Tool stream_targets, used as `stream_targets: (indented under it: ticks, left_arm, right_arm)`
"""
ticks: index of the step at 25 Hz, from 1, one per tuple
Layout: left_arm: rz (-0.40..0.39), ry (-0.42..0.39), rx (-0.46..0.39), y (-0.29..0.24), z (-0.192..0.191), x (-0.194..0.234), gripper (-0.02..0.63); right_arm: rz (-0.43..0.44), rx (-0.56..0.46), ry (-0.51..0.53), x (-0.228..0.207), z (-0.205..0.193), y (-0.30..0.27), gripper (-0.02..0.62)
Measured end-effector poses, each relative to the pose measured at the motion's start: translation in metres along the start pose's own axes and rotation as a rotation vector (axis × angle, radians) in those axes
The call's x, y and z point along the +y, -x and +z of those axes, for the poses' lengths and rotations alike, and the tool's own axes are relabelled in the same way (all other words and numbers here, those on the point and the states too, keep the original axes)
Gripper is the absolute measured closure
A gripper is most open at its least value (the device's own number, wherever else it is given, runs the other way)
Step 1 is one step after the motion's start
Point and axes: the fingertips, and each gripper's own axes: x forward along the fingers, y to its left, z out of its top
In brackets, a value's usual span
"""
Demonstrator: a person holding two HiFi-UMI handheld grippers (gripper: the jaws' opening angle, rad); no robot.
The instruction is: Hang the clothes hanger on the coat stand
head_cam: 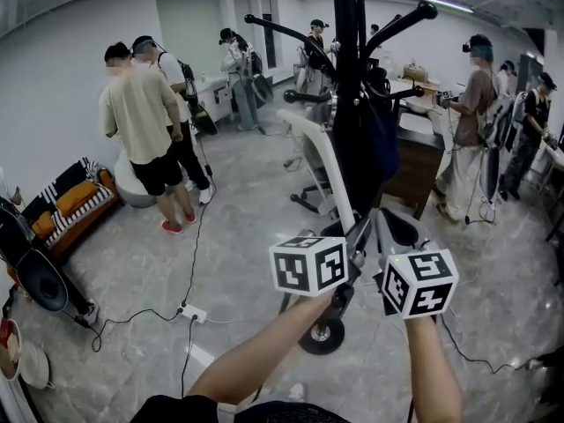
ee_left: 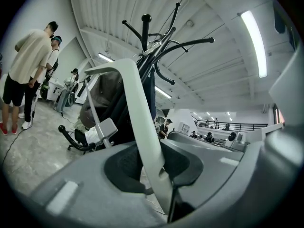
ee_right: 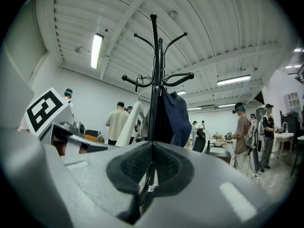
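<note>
Head cam looks forward and steeply down, with the coat stand point(head_cam: 349, 77) right up close. Left gripper view sits low and tilts up at the ceiling point(ee_left: 213, 32) along the hanger point(ee_left: 142, 122), stand just behind. Right gripper view looks straight up the stand's pole. All three share the stand and hanger.

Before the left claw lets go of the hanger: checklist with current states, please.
1. Left claw grips hanger: ok, shut on its white arm.
2. Hook seated over prong: cannot tell; it sits at the prong, but contact is unclear.
3. Prong free of other items: ok; the coat hangs on the other side.
4. Right claw steadies pole: cannot tell; its jaws are together and the pole lines up behind them.
5. People clear of the stand: ok, they stand well apart.
</note>
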Motion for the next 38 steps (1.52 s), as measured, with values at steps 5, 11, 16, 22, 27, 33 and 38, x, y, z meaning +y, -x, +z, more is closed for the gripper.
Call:
stream_targets:
  ticks: [5, 11, 16, 22, 27, 33, 38]
  left_arm:
    - [-0.001, 0.013, 0.003, -0.004, 0.0, 0.009, 0.512]
    - [-0.003, 0.019, 0.009, -0.003, -0.003, 0.014, 0.512]
    - [-0.001, 0.019, 0.016, -0.001, -0.007, 0.017, 0.512]
    - [-0.001, 0.034, 0.022, 0.0, -0.01, 0.016, 0.512]
    - [-0.007, 0.031, 0.02, -0.003, -0.01, 0.019, 0.512]
    - [-0.012, 0.028, 0.021, -0.005, -0.011, 0.021, 0.512]
    - [-0.046, 0.026, 0.023, -0.007, -0.01, 0.014, 0.512]
  right_arm:
    - [-0.002, 0.005, -0.005, 0.0, -0.003, -0.009, 0.595]
    - [0.002, 0.007, -0.01, 0.006, -0.006, -0.014, 0.595]
    - [0.001, 0.012, -0.011, 0.009, -0.01, -0.014, 0.594]
    - [-0.004, 0.019, -0.015, 0.008, -0.012, -0.012, 0.594]
    - [-0.003, 0.021, -0.018, 0.008, -0.014, -0.015, 0.594]
    - [0.002, 0.024, -0.023, 0.006, -0.018, -0.016, 0.594]
    - [0.004, 0.021, -0.024, 0.004, -0.017, -0.016, 0.594]
